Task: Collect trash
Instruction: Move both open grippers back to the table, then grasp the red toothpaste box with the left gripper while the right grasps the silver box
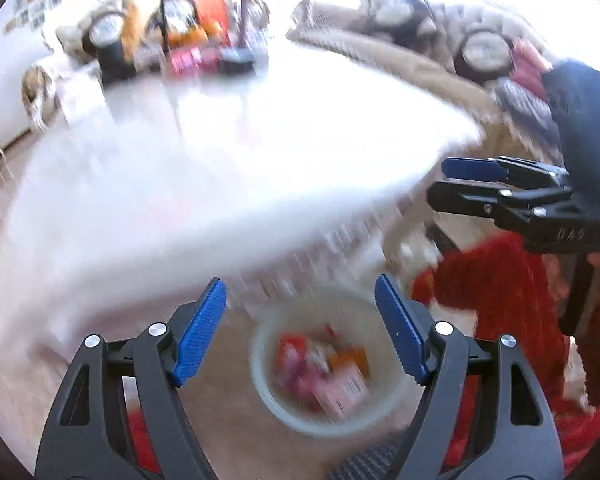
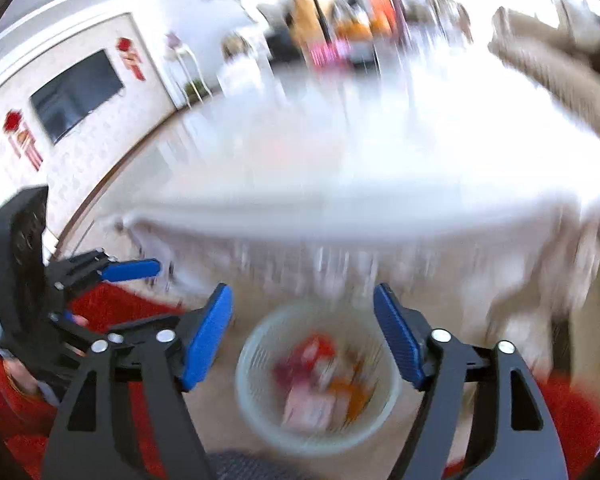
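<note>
Trash (image 1: 320, 372) sits in white basket (image 1: 396, 396) on floor below white table (image 1: 220, 160). Left gripper (image 1: 300, 332) and right gripper (image 2: 302, 338) both spread, nothing between pads. Heavy blur; a hurried reach could clip the table edge.

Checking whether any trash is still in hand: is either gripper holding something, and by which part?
Nothing is held. The left gripper and right gripper are both open and empty above the basket of trash.

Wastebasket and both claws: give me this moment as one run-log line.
left claw: open, empty | right claw: open, empty | white mesh wastebasket: on floor below both, holds colourful wrappers | white table: blurred, contents unclear
</note>
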A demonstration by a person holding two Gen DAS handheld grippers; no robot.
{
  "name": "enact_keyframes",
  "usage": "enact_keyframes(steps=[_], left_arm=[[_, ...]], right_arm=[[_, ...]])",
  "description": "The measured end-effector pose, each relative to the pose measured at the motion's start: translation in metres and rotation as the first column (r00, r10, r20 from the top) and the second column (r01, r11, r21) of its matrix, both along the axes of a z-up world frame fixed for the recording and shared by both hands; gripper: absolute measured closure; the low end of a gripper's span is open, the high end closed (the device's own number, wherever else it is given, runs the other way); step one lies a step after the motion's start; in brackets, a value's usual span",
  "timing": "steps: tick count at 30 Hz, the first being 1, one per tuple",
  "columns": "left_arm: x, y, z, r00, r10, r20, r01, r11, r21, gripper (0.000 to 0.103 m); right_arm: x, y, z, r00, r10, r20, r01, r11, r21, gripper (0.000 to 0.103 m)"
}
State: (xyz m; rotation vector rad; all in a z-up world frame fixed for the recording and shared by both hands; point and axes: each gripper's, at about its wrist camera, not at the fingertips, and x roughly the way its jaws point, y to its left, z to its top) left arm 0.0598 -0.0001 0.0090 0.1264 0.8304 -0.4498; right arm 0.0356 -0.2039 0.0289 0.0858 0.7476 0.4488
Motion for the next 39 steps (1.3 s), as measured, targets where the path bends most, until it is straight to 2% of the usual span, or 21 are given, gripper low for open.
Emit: enact_keyframes(steps=[4,5,7,9,10,12,14,16,19,21,25,29,34,39], left_arm=[[0.078,0.018,0.031,0.993,0.1,0.058,-0.1,0.995,-0.007,0.028],[0.099,0.022,0.034,0.991,0.119,0.057,-0.118,0.993,-0.012,0.023],[0.15,0.027,0.038,0.985,0.165,0.048,-0.165,0.986,-0.019,0.02],[0.207,0.032,0.04,0.978,0.206,0.023,-0.204,0.978,-0.044,0.02],[0.227,0.035,0.039,0.976,0.219,0.006,-0.218,0.974,-0.06,0.02],[0.268,0.044,0.039,0.968,0.25,-0.01,-0.25,0.965,-0.079,0.02],[0.31,0.047,0.034,0.954,0.301,0.003,-0.3,0.952,-0.052,0.02],[0.348,0.051,0.026,0.951,0.309,0.01,-0.308,0.951,-0.027,0.02],[0.391,0.054,0.017,0.96,0.28,-0.01,-0.28,0.959,-0.035,0.02],[0.413,0.052,0.011,0.969,0.245,-0.009,-0.245,0.969,-0.012,0.02],[0.445,0.045,0.0,0.979,0.204,-0.004,-0.203,0.978,0.048,0.02],[0.469,0.04,-0.006,0.984,0.175,-0.02,-0.175,0.984,0.038,0.02],[0.498,0.027,-0.013,0.987,0.158,-0.005,-0.157,0.983,0.095,0.02],[0.521,0.016,-0.022,0.992,0.122,-0.026,-0.118,0.988,0.103,0.02]], right_arm=[[0.065,0.0,0.033,0.988,-0.011,0.156,0.017,0.999,-0.036,0.028],[0.085,0.001,0.037,0.985,-0.01,0.171,0.016,0.999,-0.034,0.028],[0.124,0.004,0.042,0.983,-0.004,0.186,0.011,0.999,-0.038,0.028],[0.166,0.012,0.042,0.984,-0.001,0.179,0.009,0.999,-0.046,0.028],[0.197,0.016,0.041,0.988,0.013,0.155,-0.007,0.999,-0.044,0.028],[0.231,0.019,0.039,0.991,0.012,0.132,-0.008,0.999,-0.033,0.028],[0.268,0.023,0.032,0.996,0.001,0.092,0.002,0.999,-0.04,0.028],[0.3,0.028,0.022,0.999,-0.004,0.052,0.006,0.999,-0.039,0.028],[0.324,0.032,0.013,1.0,-0.007,0.014,0.007,0.999,-0.039,0.028],[0.331,0.037,0.01,1.0,0.005,-0.002,-0.005,0.999,-0.04,0.029],[0.339,0.047,0.007,1.0,0.026,-0.004,-0.026,0.993,-0.117,0.029],[0.347,0.051,0.003,1.0,0.012,-0.004,-0.013,0.984,-0.179,0.029],[0.362,0.054,-0.005,0.999,0.0,-0.034,-0.006,0.985,-0.172,0.03],[0.368,0.053,-0.01,0.997,0.007,-0.078,-0.018,0.989,-0.146,0.034]])
